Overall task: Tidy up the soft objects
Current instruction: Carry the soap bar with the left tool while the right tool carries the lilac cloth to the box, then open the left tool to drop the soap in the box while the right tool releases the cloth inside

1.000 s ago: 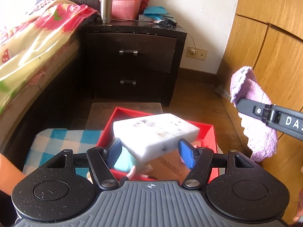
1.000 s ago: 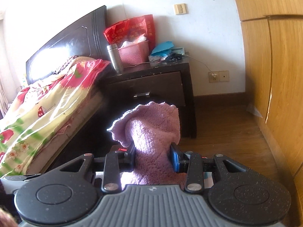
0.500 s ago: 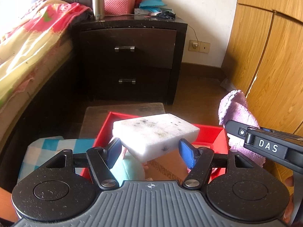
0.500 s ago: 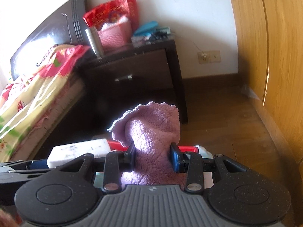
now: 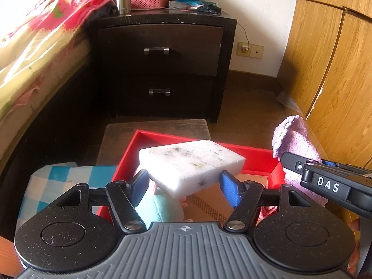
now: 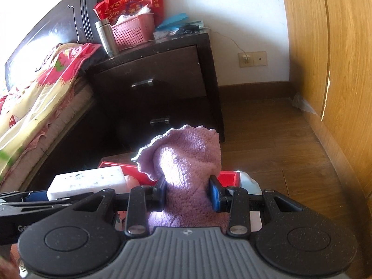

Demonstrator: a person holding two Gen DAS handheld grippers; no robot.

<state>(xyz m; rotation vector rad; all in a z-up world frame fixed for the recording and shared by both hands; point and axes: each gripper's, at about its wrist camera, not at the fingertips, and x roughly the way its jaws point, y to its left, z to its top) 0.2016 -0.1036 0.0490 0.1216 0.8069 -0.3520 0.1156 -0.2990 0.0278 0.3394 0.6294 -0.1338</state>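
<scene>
My left gripper (image 5: 184, 184) pinches the sponge block (image 5: 191, 164) by its long sides, light & squashy; right gripper (image 6: 188, 194) squeezes the limp purple cloth (image 6: 186, 160) mid-bunch, red box (image 5: 252, 157) at 12 o'clock.

Rig appearance: two handheld tongs, black and grey.
Left tongs (image 5: 184, 182) and right tongs (image 6: 187, 194): speckled black linkages, silver screws, blue pads, ribbed grey housing; white "DAS" lettering.

Red box (image 5: 253, 157) open above — nightstand (image 5: 162, 69) behind.
</scene>
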